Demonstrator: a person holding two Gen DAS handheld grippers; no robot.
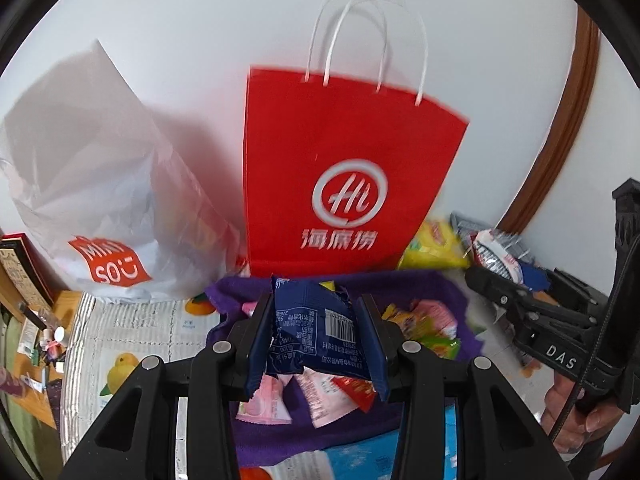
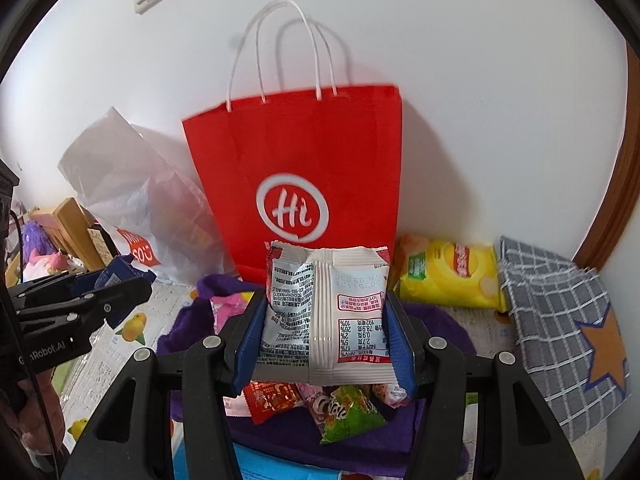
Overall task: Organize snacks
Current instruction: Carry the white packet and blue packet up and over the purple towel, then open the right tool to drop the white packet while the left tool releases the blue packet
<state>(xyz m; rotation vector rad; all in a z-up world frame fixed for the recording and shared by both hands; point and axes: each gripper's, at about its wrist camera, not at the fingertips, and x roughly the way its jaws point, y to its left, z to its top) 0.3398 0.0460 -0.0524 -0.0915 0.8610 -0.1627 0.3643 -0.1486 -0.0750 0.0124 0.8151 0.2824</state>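
My left gripper (image 1: 316, 320) is shut on a dark blue snack packet (image 1: 310, 328) and holds it above a purple cloth (image 1: 436, 284) strewn with several small snack packets (image 1: 320, 396). My right gripper (image 2: 324, 320) is shut on a white and red snack packet (image 2: 326, 312), held above the same purple cloth (image 2: 432, 320) and its loose snacks (image 2: 348, 412). A red paper bag (image 1: 344, 168) with white handles stands upright against the wall just behind the cloth; it also shows in the right wrist view (image 2: 308, 160). The right gripper with its packet shows at the right of the left wrist view (image 1: 504, 276).
A white plastic Miniso bag (image 1: 100, 200) stands left of the red bag. A yellow snack bag (image 2: 448, 276) and a grey checked cloth with an orange star (image 2: 560, 328) lie at the right. A wooden door frame (image 2: 616, 184) is at far right. Clutter (image 1: 36, 320) sits far left.
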